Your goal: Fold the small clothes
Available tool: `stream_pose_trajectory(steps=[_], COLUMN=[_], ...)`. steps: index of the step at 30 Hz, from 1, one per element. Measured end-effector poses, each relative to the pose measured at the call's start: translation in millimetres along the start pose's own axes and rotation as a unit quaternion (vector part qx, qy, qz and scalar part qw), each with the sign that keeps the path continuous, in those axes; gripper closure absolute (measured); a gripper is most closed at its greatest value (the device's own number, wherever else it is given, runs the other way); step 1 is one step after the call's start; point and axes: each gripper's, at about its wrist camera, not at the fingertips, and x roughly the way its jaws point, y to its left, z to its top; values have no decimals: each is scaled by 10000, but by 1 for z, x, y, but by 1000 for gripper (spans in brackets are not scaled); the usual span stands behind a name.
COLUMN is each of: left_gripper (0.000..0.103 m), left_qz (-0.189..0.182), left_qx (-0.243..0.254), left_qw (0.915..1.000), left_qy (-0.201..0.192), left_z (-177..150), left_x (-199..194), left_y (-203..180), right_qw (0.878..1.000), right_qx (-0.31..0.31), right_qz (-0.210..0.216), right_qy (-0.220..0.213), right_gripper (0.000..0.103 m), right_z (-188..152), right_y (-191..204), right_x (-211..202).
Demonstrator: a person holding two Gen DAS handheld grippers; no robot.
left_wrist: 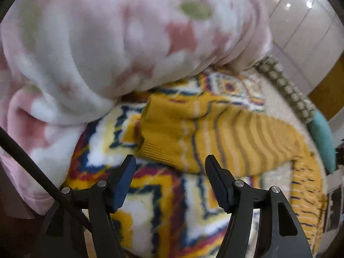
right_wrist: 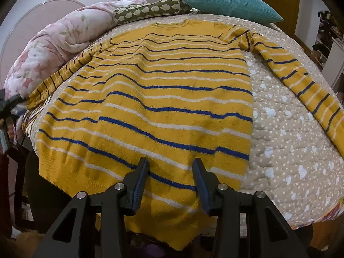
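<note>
A yellow sweater (right_wrist: 163, 90) with blue and white stripes lies flat on the bed, neck at the far end, hem hanging over the near edge. Its right sleeve (right_wrist: 305, 81) stretches out to the right. Its left sleeve (left_wrist: 215, 133) lies on a patterned blanket, cuff toward the pink blanket. My left gripper (left_wrist: 171, 161) is open, just short of the cuff. My right gripper (right_wrist: 171, 164) is open above the hem, holding nothing.
A pink floral blanket (left_wrist: 96, 49) is bunched at the bed's left side, also seen in the right wrist view (right_wrist: 53, 43). A teal pillow (right_wrist: 232, 6) and an olive bolster (right_wrist: 148, 9) lie at the head. The beige quilt (right_wrist: 286, 133) covers the bed.
</note>
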Motion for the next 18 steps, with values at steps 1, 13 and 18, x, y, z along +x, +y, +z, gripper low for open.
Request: stream_pose_trajectory(steps=[1, 13, 18], left_gripper=[37, 92, 92], left_qz=[71, -167, -1279], left_qx=[-12, 584, 1231], left_qw=[10000, 9980, 9835], left_qy=[-55, -159, -342], left_z=[3, 14, 6], left_x=[6, -1, -42], left_y=[-1, -79, -192], right_qw=[10000, 9996, 9992], right_qx=[-4, -179, -28], right_qz=[0, -91, 18], right_qy=[-6, -204, -396], right_gripper=[55, 54, 54], right_z=[0, 4, 8], right_y=[0, 3, -4], right_x=[0, 0, -4])
